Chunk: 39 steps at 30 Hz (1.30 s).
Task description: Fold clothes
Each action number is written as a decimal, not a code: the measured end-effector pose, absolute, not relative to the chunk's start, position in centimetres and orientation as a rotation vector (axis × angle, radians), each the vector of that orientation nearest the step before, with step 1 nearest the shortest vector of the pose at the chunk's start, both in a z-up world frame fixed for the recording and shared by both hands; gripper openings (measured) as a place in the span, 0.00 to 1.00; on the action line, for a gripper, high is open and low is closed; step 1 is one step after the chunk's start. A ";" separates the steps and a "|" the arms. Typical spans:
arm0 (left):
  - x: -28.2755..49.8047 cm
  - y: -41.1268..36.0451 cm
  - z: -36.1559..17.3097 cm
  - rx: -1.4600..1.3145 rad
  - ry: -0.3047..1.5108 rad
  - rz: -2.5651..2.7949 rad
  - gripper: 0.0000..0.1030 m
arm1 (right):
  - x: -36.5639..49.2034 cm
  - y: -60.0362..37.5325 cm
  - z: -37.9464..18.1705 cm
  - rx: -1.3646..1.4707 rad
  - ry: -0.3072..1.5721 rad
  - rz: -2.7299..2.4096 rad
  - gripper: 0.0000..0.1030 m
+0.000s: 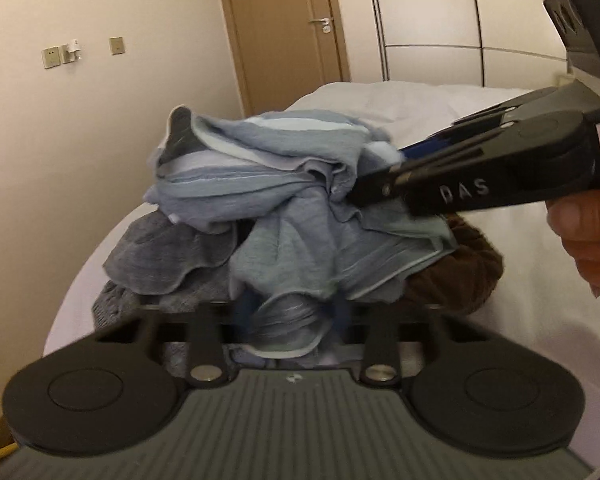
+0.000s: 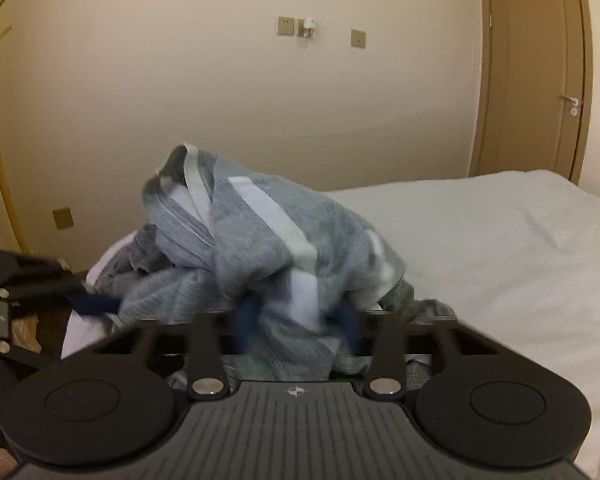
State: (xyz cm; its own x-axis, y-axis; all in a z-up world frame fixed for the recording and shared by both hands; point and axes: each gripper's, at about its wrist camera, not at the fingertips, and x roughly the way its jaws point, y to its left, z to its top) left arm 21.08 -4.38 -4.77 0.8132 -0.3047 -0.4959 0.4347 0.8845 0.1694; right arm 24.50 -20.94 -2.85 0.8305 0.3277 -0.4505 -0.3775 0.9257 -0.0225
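blue-grey striped cloth bunched, unfolded; left gripper and right gripper both pinch it above pile; folding not begun.

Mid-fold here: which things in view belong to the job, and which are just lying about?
In the job:
- blue-grey striped cloth, gripped by both
- left gripper
- right gripper
- white bed sheet, the folding surface

Lying about:
- dark grey knitted garment
- brown fuzzy garment
- wooden door
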 end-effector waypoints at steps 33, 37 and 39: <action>-4.0 -26.3 -3.7 0.295 0.478 -1.097 0.52 | -21.8 -49.5 -3.7 0.224 0.414 -0.460 0.66; -2.1 -27.1 -4.4 0.297 0.494 -1.064 0.54 | -17.0 -46.9 -4.0 0.129 0.452 -0.324 0.82; -1.0 -27.4 -4.9 0.296 0.512 -1.041 0.54 | -14.5 -46.1 -4.8 0.041 0.508 -0.278 0.87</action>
State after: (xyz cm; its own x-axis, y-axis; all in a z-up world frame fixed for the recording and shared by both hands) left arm -0.95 -27.41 -4.89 0.4035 -0.7424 -0.5348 0.8766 0.4811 -0.0064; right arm -14.52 -46.14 -4.85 0.8372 -0.2521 -0.4853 0.2726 0.9617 -0.0294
